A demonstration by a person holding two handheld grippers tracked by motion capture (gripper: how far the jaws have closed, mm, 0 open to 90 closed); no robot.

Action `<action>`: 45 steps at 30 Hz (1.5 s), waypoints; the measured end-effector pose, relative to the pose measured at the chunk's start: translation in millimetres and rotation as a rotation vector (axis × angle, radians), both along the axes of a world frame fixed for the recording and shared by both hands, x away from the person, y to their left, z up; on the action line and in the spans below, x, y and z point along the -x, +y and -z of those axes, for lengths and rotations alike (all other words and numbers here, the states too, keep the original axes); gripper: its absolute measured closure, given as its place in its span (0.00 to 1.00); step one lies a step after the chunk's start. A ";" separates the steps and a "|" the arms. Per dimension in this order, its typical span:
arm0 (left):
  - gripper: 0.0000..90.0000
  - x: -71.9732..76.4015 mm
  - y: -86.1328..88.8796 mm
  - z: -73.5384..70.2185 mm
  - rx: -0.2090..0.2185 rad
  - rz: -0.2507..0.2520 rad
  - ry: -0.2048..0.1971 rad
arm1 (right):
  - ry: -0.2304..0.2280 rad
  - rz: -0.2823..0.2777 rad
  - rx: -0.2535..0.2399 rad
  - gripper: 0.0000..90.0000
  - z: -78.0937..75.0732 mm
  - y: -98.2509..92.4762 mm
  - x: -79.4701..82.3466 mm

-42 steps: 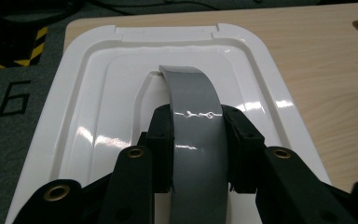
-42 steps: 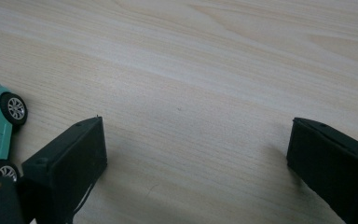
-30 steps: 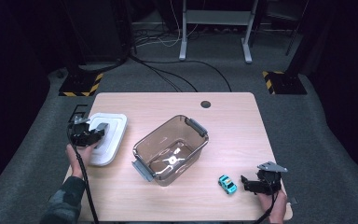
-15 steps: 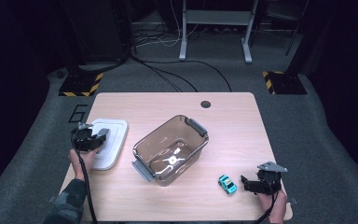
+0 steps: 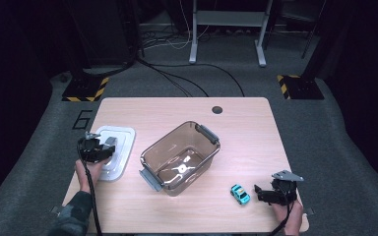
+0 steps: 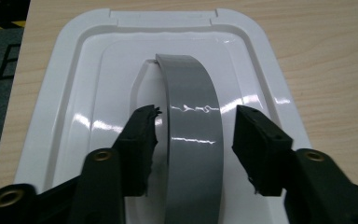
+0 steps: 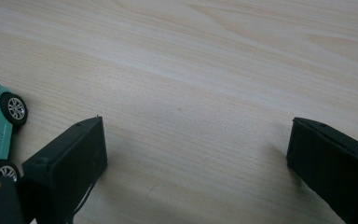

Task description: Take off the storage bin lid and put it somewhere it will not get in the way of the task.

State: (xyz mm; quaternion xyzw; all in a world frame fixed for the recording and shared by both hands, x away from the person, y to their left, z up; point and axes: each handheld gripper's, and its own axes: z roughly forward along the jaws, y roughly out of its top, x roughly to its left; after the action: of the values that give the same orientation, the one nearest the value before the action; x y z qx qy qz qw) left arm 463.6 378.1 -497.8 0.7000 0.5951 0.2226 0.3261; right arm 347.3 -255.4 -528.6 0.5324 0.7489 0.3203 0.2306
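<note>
Both jaws of the left tool (image 6: 193, 126) straddle the lid's grey handle (image 6: 193, 140), just opened

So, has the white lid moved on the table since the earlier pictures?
Yes. The white lid now lies nearer the table's front edge and farther from the clear bin, under the left gripper.
</note>
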 end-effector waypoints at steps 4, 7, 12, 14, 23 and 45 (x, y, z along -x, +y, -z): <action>0.28 7.4 -1.0 -4.9 -0.007 -0.003 -0.010 | 0.000 0.000 0.000 0.04 0.0 0.0 0.0; 0.20 15.5 -0.6 -10.5 0.004 0.014 -0.017 | 0.002 0.002 -0.002 0.04 0.0 0.1 0.1; 0.15 34.9 -3.7 -19.6 -0.014 0.051 -0.058 | 0.002 0.002 -0.002 0.04 0.0 0.1 0.1; 0.10 42.3 -5.3 -20.5 -0.019 0.065 -0.067 | 0.002 0.002 -0.002 0.04 0.0 0.1 0.0; 0.00 73.0 -19.0 -20.3 -0.031 0.147 -0.111 | 0.001 0.003 -0.001 0.04 0.0 0.3 0.0; 0.00 124.8 -69.5 11.7 -0.042 0.432 -0.105 | -0.002 0.001 -0.003 0.05 -0.1 1.0 0.3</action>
State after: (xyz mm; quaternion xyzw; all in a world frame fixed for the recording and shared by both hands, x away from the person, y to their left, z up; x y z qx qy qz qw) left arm 338.7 308.7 -509.5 0.8052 0.4087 0.1961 0.3823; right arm 347.0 -254.4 -528.5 0.5327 0.7479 0.3219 0.2309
